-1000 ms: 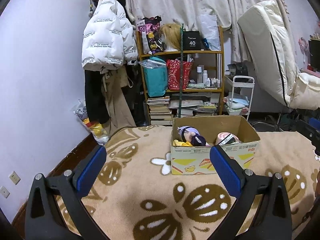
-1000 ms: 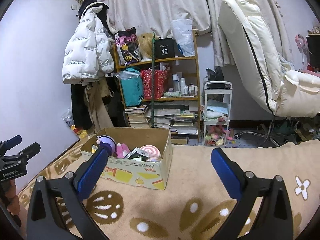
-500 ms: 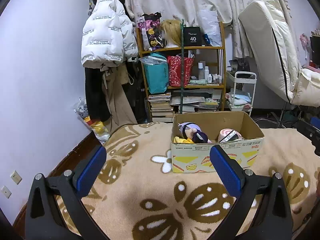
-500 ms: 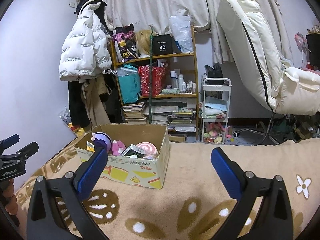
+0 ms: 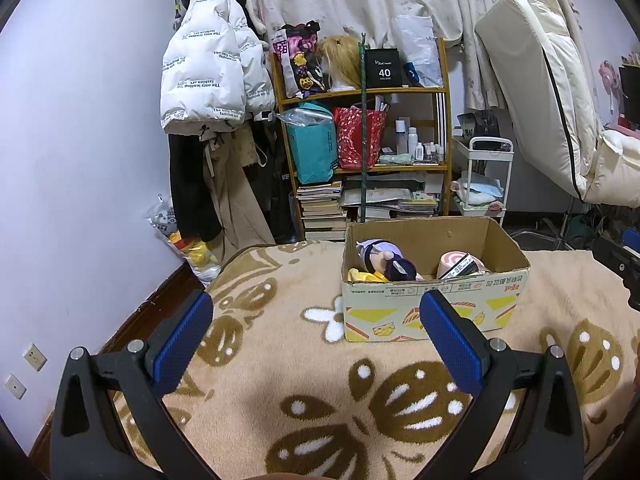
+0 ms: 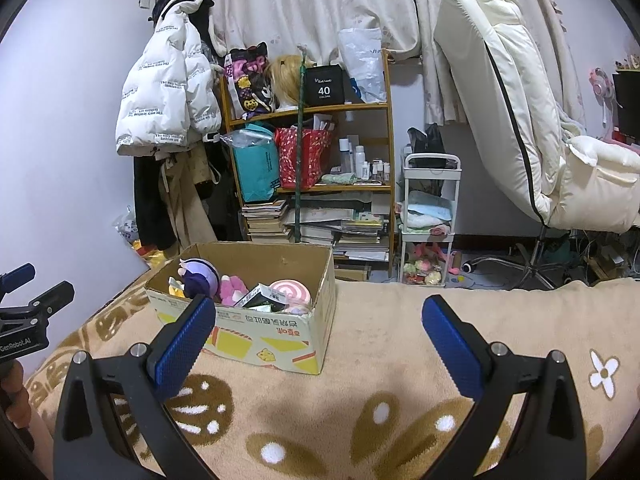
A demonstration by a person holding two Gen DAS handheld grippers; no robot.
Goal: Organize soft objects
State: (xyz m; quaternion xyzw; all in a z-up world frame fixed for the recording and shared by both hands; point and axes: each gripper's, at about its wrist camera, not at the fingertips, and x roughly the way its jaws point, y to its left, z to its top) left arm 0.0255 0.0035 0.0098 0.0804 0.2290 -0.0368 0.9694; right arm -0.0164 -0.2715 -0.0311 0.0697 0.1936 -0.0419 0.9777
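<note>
Left wrist view
Jaws: left gripper (image 5: 316, 322) spread wide, nothing between the blue pads, hanging above the blanket (image 5: 280, 368).
Task things: soft toys sit inside the cardboard box (image 5: 434, 312), ahead and slightly right of centre on the blanket.
Box contents: purple-haired plush doll (image 5: 380, 256) at the left end, yellow fabric (image 5: 362, 276) below it, pink swirl plush (image 5: 452, 262) towards the right with a printed card (image 5: 460, 269) leaning on it. Right end looks unfilled.

Right wrist view
Jaws: right gripper (image 6: 318, 324) likewise spread, empty, above the blanket.
Box: stands ahead-left, open top; the left pad overlaps its near wall in the picture, contact not judged.
Contents: purple-haired plush doll, a pink plush (image 6: 232, 286) beside it, pink swirl plush near the right wall.
Loose toys: none seen on the blanket.

Handling (judgement)
Plush: light, squashy, not fragile; will deform under the pads.
Hold: pinch the body or head bulk, not hair or thin limbs, which could slip out.
Box: thin card, light; may slide if pushed.
</note>
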